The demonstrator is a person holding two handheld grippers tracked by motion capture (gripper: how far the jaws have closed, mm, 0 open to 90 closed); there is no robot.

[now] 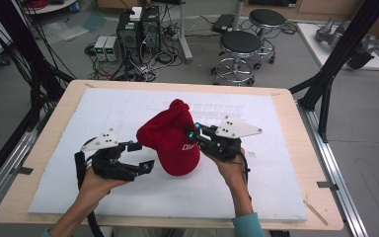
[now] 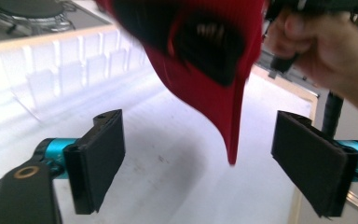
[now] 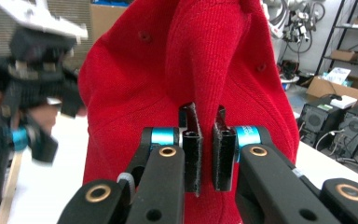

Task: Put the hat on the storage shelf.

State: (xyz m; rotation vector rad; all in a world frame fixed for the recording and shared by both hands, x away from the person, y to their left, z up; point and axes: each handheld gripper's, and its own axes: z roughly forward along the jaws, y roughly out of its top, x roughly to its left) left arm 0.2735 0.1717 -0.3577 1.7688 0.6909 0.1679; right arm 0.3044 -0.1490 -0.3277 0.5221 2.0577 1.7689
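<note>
A red knit cap [image 1: 170, 138] with white lettering hangs above the white foam sheet [image 1: 128, 108]. My right gripper [image 1: 193, 132] is shut on a fold of the cap's fabric [image 3: 200, 93], and its jaws pinch that fold in the right gripper view [image 3: 207, 140]. My left gripper [image 1: 140, 156] stands open just left of the cap. In the left gripper view the cap's pointed lower edge [image 2: 230, 140] dangles between the two spread pads [image 2: 102, 158], touching neither. A hand holding the right gripper [image 2: 317, 51] is at the upper right of that view.
The foam sheet covers a wooden table [image 1: 301, 163]. Beyond the far edge stand two black stools [image 1: 240, 47], computer towers [image 1: 138, 29] and tangled cables on the floor. Black frame posts [image 1: 345, 44] flank the table.
</note>
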